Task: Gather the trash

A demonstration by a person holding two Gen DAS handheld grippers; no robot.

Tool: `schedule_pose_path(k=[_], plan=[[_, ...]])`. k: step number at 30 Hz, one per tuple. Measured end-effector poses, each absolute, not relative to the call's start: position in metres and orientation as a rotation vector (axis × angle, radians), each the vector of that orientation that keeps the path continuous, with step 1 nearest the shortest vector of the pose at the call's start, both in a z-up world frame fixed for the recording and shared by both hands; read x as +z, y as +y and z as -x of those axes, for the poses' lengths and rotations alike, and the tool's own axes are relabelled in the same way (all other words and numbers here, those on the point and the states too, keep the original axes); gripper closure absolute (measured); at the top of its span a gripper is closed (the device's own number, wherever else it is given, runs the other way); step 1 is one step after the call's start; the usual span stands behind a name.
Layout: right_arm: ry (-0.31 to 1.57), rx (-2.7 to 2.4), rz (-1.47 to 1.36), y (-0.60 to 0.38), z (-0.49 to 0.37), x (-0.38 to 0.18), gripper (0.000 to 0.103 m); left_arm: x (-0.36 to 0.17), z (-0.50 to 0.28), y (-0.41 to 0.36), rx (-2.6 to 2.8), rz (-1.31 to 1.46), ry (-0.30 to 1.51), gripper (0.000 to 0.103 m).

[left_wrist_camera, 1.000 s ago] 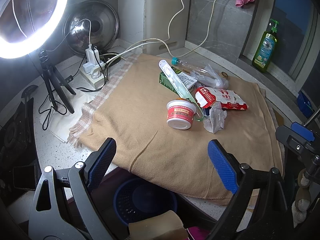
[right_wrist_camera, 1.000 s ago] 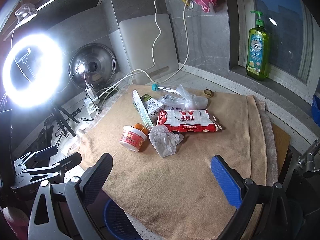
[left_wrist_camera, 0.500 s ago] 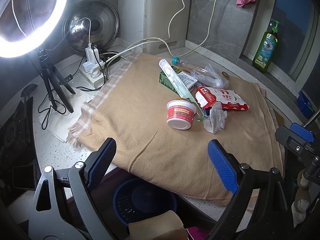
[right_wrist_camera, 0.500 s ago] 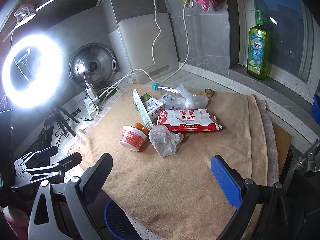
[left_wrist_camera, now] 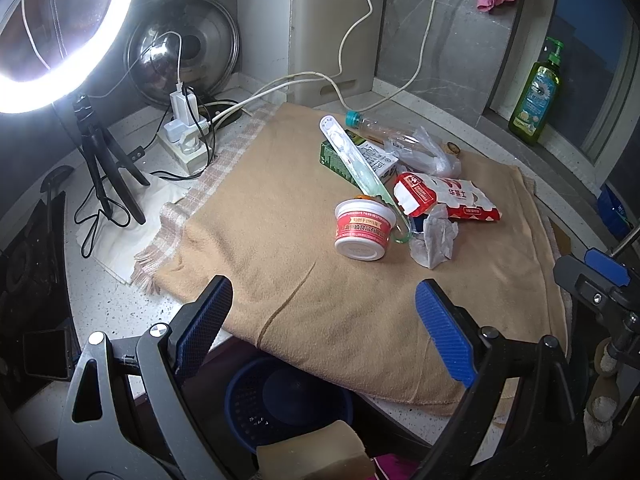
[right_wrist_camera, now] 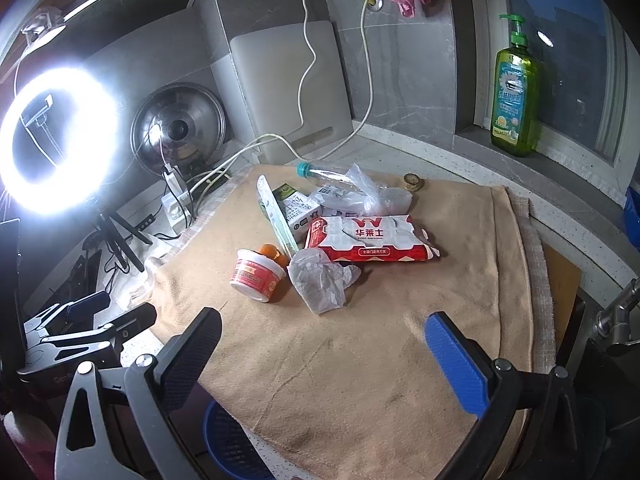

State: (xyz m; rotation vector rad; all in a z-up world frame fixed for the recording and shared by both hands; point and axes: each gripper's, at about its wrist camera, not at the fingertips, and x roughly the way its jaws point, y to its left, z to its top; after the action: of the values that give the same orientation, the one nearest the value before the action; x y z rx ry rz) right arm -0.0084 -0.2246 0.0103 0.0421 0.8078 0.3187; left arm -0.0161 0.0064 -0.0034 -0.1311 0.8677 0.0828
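Note:
A heap of trash lies on a tan towel (left_wrist_camera: 280, 216) (right_wrist_camera: 400, 320): a red-and-white cup (left_wrist_camera: 362, 230) (right_wrist_camera: 257, 275), a crumpled tissue (left_wrist_camera: 434, 236) (right_wrist_camera: 320, 280), a red snack wrapper (left_wrist_camera: 444, 198) (right_wrist_camera: 370, 238), a green-white carton (left_wrist_camera: 360, 160) (right_wrist_camera: 296, 210), a long pale plastic strip (left_wrist_camera: 356, 164) (right_wrist_camera: 276, 212), a plastic bottle (left_wrist_camera: 384, 132) (right_wrist_camera: 332, 172) and a clear bag (right_wrist_camera: 368, 196). My left gripper (left_wrist_camera: 324, 324) is open and empty above the towel's near edge. My right gripper (right_wrist_camera: 324, 352) is open and empty, short of the heap.
A blue basket (left_wrist_camera: 288, 400) (right_wrist_camera: 232, 440) sits below the counter's front edge. A ring light on a tripod (left_wrist_camera: 60, 32) (right_wrist_camera: 60, 140), a power strip with cables (left_wrist_camera: 184, 136) and a pot lid (right_wrist_camera: 178, 128) stand at the left. A green soap bottle (right_wrist_camera: 516, 88) stands on the sill.

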Motion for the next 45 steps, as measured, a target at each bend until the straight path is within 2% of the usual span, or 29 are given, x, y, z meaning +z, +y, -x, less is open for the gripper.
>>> schedule_pose_path(k=[14, 18, 20, 27, 29, 31, 35, 41, 45], plan=[[0.859, 0.362, -0.065, -0.233, -0.011, -0.006, 0.000, -0.023, -0.006, 0.012, 0.089, 0.129, 0.891, 0.008], [0.882, 0.360, -0.071, -0.236, -0.019, -0.016, 0.007, -0.029, -0.017, 0.018, 0.058, 0.183, 0.915, 0.009], [0.892, 0.379, -0.074, -0.237, -0.024, -0.021, 0.010, -0.033, -0.025, 0.020, 0.044, 0.207, 0.933, 0.014], [0.931, 0.440, -0.106, -0.237, -0.046, -0.039, 0.015, -0.049, -0.056, 0.017, -0.030, 0.253, 1.003, 0.017], [0.947, 0.452, -0.117, -0.237, -0.055, -0.046, 0.017, -0.053, -0.066, 0.015, -0.039, 0.251, 1.020, 0.024], [0.959, 0.465, -0.127, -0.236, -0.062, -0.052, 0.019, -0.059, -0.077, 0.013, -0.050, 0.246, 1.042, 0.027], [0.977, 0.472, -0.117, -0.234, -0.075, -0.063, 0.024, -0.073, -0.099, 0.005, -0.073, 0.225, 1.086, 0.027], [0.995, 0.483, -0.116, -0.235, -0.086, -0.073, 0.024, -0.089, -0.119, -0.004, -0.071, 0.212, 1.133, 0.027], [1.007, 0.493, -0.109, -0.235, -0.093, -0.079, 0.028, -0.096, -0.127, -0.007, -0.068, 0.209, 1.144, 0.027]])
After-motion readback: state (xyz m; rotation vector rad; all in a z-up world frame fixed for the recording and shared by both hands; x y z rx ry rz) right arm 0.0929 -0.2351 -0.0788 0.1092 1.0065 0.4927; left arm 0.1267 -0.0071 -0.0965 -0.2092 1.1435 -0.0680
